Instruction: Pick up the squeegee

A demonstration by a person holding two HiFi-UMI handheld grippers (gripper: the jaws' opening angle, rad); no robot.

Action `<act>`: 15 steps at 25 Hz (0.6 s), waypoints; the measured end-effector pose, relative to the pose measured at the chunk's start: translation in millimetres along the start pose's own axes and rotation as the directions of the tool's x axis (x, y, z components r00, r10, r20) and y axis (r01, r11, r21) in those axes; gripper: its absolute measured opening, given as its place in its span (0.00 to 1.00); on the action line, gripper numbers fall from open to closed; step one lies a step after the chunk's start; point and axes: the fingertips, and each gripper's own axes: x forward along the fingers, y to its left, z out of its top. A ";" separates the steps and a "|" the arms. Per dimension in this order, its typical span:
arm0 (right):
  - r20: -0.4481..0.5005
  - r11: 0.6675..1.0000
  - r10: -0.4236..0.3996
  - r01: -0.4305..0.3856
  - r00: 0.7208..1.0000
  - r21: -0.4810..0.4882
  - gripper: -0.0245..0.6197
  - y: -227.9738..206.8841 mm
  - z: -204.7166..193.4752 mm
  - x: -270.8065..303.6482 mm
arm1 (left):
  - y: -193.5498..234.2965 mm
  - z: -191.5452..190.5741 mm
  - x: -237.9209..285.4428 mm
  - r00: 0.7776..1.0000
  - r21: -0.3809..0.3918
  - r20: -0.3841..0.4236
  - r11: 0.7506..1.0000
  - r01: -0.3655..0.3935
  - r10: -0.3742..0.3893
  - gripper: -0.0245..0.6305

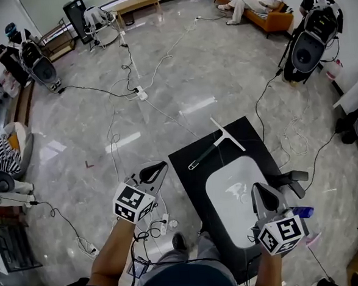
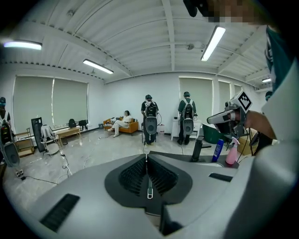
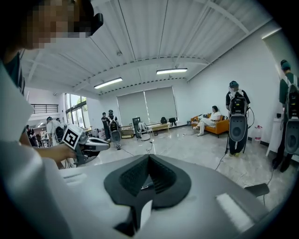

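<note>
The squeegee (image 1: 218, 144), a white blade on a thin black handle, lies flat at the far end of the black table (image 1: 252, 134), beyond the white sink basin (image 1: 214, 192). My left gripper (image 1: 160, 165) hovers just off the table's left edge, short of the handle's end, its jaws shut and empty (image 2: 146, 158). My right gripper (image 1: 256, 188) hangs over the basin's right rim, nearer me than the squeegee. Its jaws (image 3: 149, 157) meet at the tips with nothing held. Each gripper view shows the other gripper: the right (image 2: 224, 117) and the left (image 3: 93, 144).
A black faucet (image 1: 288, 177) stands at the basin's right, with a blue bottle (image 2: 219, 150) and a pink spray bottle (image 2: 231, 153) beside it. Cables and a power strip (image 1: 142, 94) lie on the floor. People with gear stand around; one sits on an orange sofa (image 1: 268, 18).
</note>
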 end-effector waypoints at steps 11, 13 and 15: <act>-0.045 0.999 -0.020 0.022 0.999 0.048 0.05 -37.4 -36.1 20.5 | 6.2 -43.2 94.2 0.994 -0.027 -0.100 0.999 0.045 -0.048 0.05; -0.052 0.998 -0.022 0.025 0.998 0.057 0.05 -43.5 -42.5 23.6 | 6.1 -50.8 111.1 0.992 -0.029 -0.116 0.998 0.051 -0.054 0.05; -0.058 0.997 -0.025 0.029 0.998 0.065 0.05 -49.9 -48.6 25.7 | 4.9 -57.4 127.8 0.989 -0.030 -0.132 0.998 0.059 -0.063 0.06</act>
